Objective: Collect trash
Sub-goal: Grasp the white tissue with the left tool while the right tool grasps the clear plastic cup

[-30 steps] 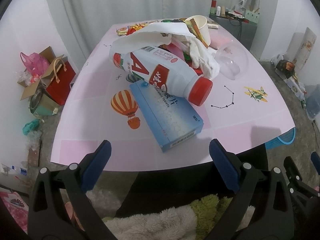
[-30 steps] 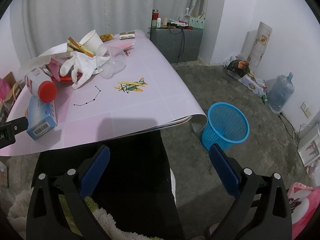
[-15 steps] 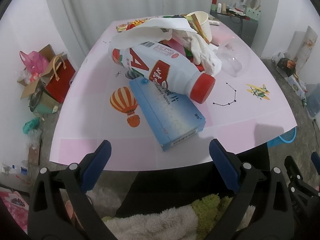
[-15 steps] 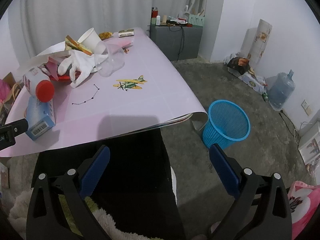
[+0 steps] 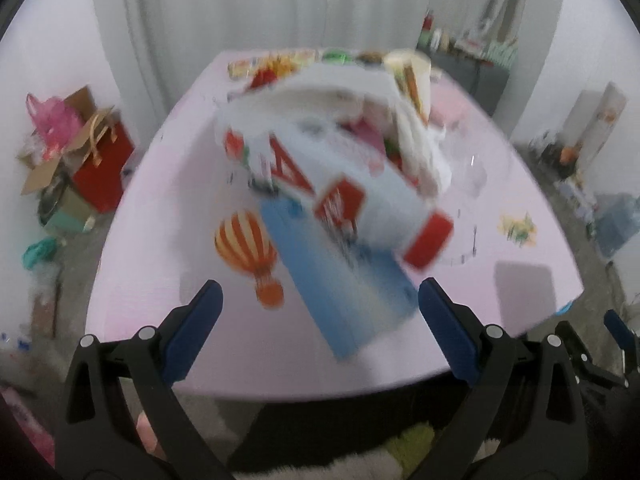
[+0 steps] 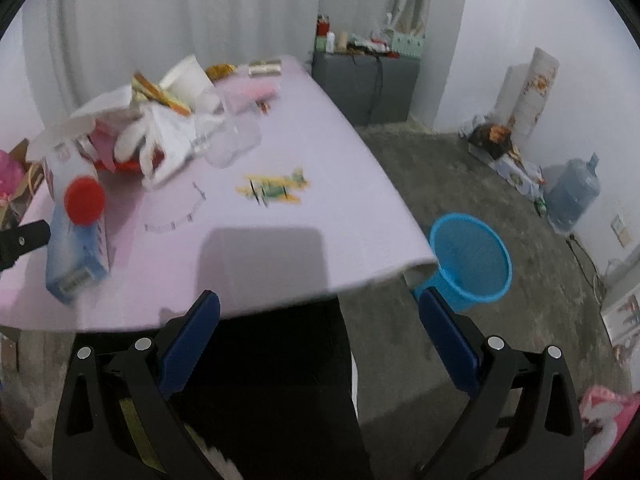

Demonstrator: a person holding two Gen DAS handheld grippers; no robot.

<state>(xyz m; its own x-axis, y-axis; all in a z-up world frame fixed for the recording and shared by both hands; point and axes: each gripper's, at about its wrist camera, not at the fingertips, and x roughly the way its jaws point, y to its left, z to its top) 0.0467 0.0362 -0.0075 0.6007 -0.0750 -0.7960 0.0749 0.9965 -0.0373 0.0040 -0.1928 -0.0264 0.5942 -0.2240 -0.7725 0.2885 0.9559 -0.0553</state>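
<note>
A heap of trash lies on the pink table [image 5: 152, 216]. In the blurred left wrist view a white bottle with a red cap [image 5: 352, 192] rests across a flat blue box [image 5: 340, 276], with white paper [image 5: 320, 96] and a paper cup [image 5: 408, 68] behind. My left gripper [image 5: 316, 308] is open, its fingertips just short of the box's near end. My right gripper [image 6: 318, 320] is open and empty over the table's front edge. From that side I see the bottle [image 6: 76, 184], the blue box [image 6: 76, 248], a white glove [image 6: 148, 140], a clear plastic cup [image 6: 228, 140] and a blue basket [image 6: 468, 260] on the floor.
A red bag and cardboard boxes [image 5: 88, 160] stand on the floor left of the table. A grey cabinet [image 6: 364, 84] is at the back. A water jug [image 6: 572, 192] and clutter line the right wall. Bare concrete floor [image 6: 440, 176] lies around the basket.
Both grippers have moved forward toward the table; the bottle and blue box now sit closer to the left gripper's fingertips. The left view is motion-blurred. Both stay open.
</note>
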